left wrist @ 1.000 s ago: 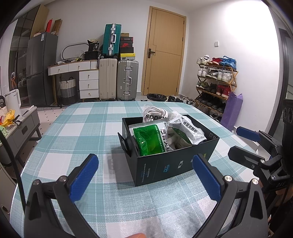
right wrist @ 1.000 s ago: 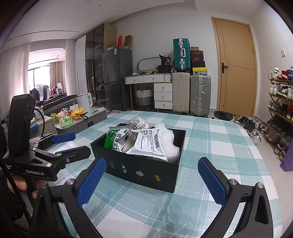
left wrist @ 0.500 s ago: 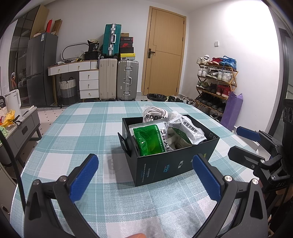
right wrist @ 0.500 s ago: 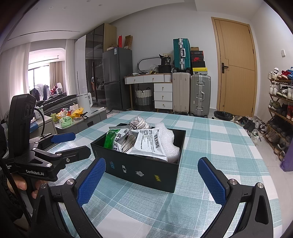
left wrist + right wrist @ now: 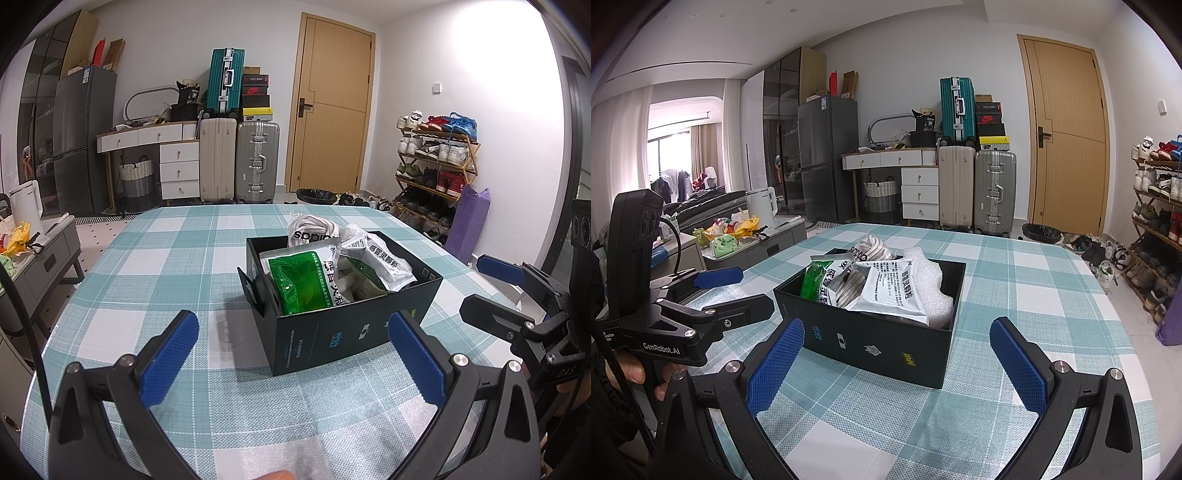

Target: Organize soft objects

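— So where is the black open-topped cardboard box [image 5: 343,295]?
— Centre frame on the teal-and-white checked table [image 5: 166,258], stuffed with soft plastic packets [image 5: 886,291].
— And the hand-held grippers?
— Left hand-held gripper [image 5: 291,354] and right hand-held gripper [image 5: 897,365] both gape wide at lower frame, empty.

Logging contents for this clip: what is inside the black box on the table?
The black box holds a green pouch, a white printed pouch, a striped cloth bundle and white foam wrap. Anything beneath them is covered.
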Demonstrator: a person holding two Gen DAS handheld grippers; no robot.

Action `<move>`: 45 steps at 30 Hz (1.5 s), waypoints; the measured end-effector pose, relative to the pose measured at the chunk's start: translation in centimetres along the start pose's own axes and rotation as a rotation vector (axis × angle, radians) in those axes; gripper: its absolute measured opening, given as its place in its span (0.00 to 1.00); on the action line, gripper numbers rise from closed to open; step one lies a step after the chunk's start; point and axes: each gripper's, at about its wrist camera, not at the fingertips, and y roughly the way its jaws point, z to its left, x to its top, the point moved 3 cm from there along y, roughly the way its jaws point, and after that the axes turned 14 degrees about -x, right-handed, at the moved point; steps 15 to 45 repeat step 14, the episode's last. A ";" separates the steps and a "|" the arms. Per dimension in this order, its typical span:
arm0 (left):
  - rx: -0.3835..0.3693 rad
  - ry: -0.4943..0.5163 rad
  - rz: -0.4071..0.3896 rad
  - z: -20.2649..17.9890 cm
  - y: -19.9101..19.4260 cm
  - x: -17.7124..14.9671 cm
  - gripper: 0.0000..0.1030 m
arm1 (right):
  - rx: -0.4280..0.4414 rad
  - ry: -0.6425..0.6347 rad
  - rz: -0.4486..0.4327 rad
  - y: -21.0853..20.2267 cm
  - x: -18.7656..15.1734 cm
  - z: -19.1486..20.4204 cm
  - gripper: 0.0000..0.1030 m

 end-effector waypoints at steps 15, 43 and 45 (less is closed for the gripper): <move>-0.004 0.003 -0.003 0.0 -0.1 0.0 1.00 | 0.000 0.000 0.001 0.0 0.0 0.0 0.99; -0.004 0.003 -0.003 0.0 -0.1 0.0 1.00 | 0.000 0.000 0.001 0.0 0.0 0.0 0.99; -0.004 0.003 -0.003 0.0 -0.1 0.0 1.00 | 0.000 0.000 0.001 0.0 0.0 0.0 0.99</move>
